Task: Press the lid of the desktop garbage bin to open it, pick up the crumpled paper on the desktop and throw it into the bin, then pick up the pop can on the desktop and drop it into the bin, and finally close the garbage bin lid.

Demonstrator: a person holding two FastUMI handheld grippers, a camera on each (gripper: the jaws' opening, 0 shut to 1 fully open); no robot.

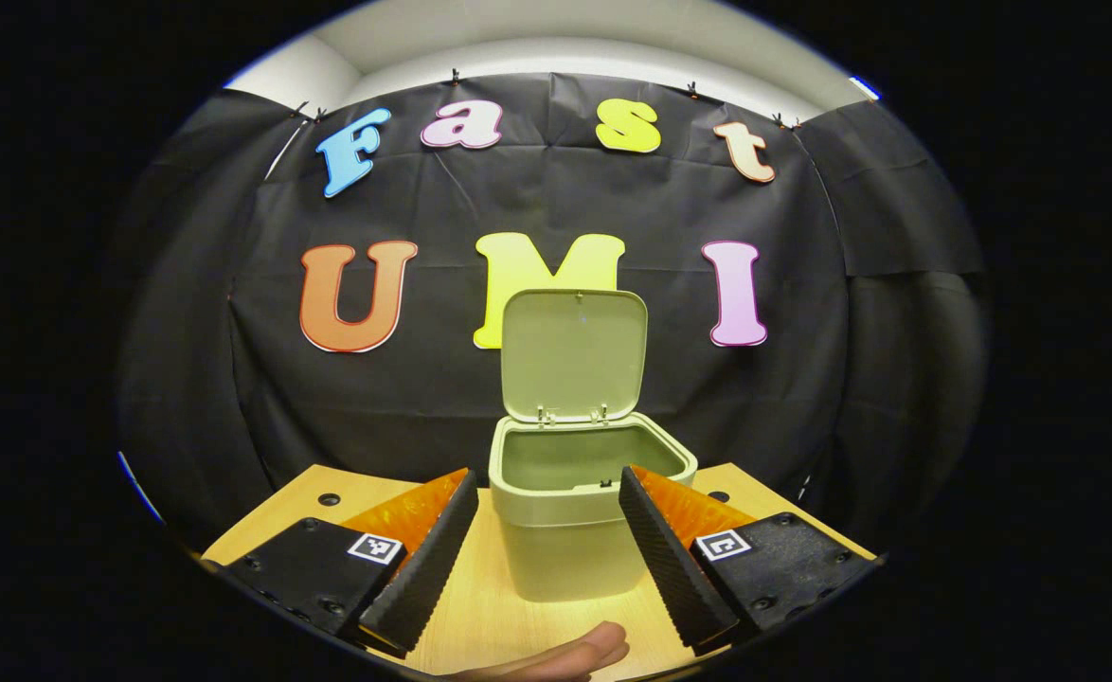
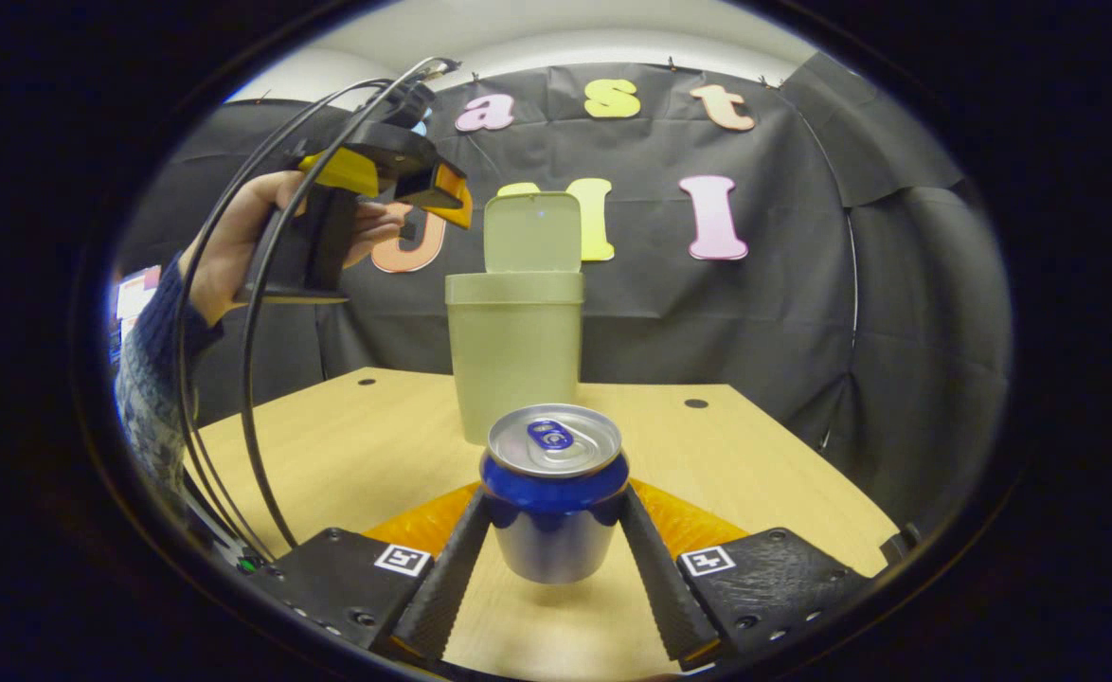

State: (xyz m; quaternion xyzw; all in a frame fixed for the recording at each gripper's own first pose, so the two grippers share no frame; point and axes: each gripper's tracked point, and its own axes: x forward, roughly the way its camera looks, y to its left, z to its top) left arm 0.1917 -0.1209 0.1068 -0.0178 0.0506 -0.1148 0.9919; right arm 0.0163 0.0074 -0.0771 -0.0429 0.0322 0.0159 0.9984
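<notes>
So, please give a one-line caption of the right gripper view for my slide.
Right gripper shut on the upright pop can, the open-lidded garbage bin standing behind on the table.

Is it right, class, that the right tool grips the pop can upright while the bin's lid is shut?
Not quite: the lid stands open, as the left gripper view shows. The right tool does grip the pop can upright.

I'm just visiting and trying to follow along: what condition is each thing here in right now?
Bin: upright on the table, open.
Lid: raised, standing up at the back of the bin.
Can: upright, between the fingers of the right hand-held gripper, which press on its sides.
Left hand-held gripper: open, holding nothing, facing the bin.
</notes>
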